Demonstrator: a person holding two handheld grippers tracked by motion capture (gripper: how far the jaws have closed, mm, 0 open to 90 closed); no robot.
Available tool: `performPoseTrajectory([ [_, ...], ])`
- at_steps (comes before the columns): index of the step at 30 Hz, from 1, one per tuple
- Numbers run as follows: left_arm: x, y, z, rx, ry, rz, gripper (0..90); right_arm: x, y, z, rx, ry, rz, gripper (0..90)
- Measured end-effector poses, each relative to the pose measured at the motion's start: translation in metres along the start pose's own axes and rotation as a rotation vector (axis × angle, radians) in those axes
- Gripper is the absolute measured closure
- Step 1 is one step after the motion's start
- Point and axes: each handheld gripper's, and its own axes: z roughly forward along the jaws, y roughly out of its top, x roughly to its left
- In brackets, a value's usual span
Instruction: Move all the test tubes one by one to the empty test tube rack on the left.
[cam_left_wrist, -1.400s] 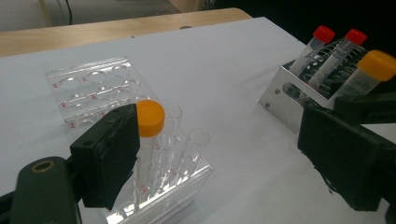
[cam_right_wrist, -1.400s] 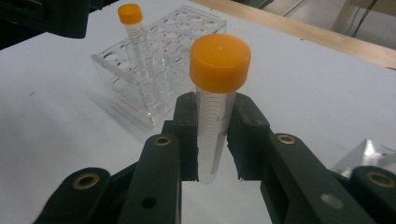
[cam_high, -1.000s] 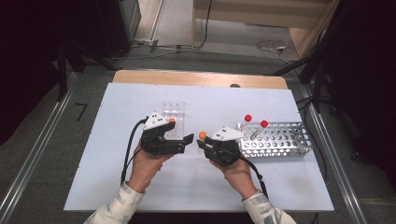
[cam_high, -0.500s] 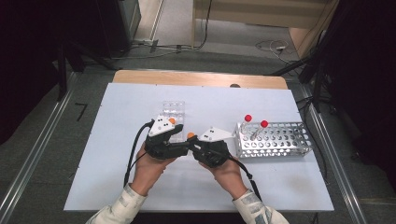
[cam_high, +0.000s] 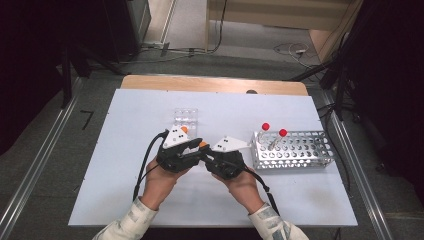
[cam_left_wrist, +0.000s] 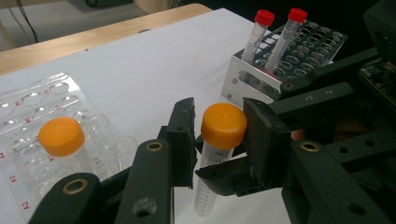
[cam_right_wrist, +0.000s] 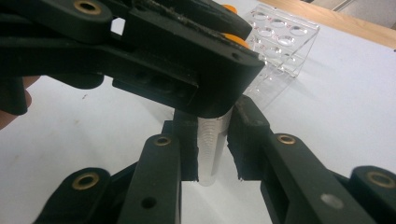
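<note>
A clear tube with an orange cap (cam_left_wrist: 223, 122) stands upright just above the white table, and my right gripper (cam_right_wrist: 212, 149) is shut on its ribbed body (cam_right_wrist: 211, 140). My left gripper (cam_left_wrist: 219, 135) is open, one jaw on each side of the cap with a small gap at the left. In the high view both grippers meet at mid-table, left gripper (cam_high: 198, 146) and right gripper (cam_high: 205, 153) tip to tip. A second orange-capped tube (cam_left_wrist: 60, 137) stands in the clear plastic well rack (cam_high: 185, 117). The held tube's lower end is hidden in the left gripper view.
A metal tube rack (cam_high: 295, 150) stands to the right with two red-capped tubes (cam_high: 265, 127) in its left end. A wooden strip (cam_high: 210, 82) borders the table's far edge. Black cables trail from both grippers toward the near edge.
The two grippers have come together at mid-table. The right one carried the orange-capped tube leftward, and the left one's jaws now flank its cap.
</note>
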Motion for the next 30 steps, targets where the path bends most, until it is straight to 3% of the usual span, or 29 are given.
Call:
performPoseTrajectory([
  [9,0.001,0.001,-0.001,0.0,-0.004,-0.004,70.1,0.0,0.0,-0.001,-0.001,0.004,0.001,70.9],
  [18,0.005,0.007,-0.011,-0.02,0.012,-0.02,70.3,0.0,-0.003,-0.008,0.007,0.046,-0.003,49.1],
  [23,0.009,0.013,-0.021,-0.044,0.018,-0.032,70.3,-0.004,-0.014,-0.014,0.024,0.049,-0.016,43.8],
  [30,0.014,0.016,-0.027,-0.057,0.034,-0.042,70.3,-0.014,-0.023,-0.02,0.053,0.039,0.045,26.9],
])
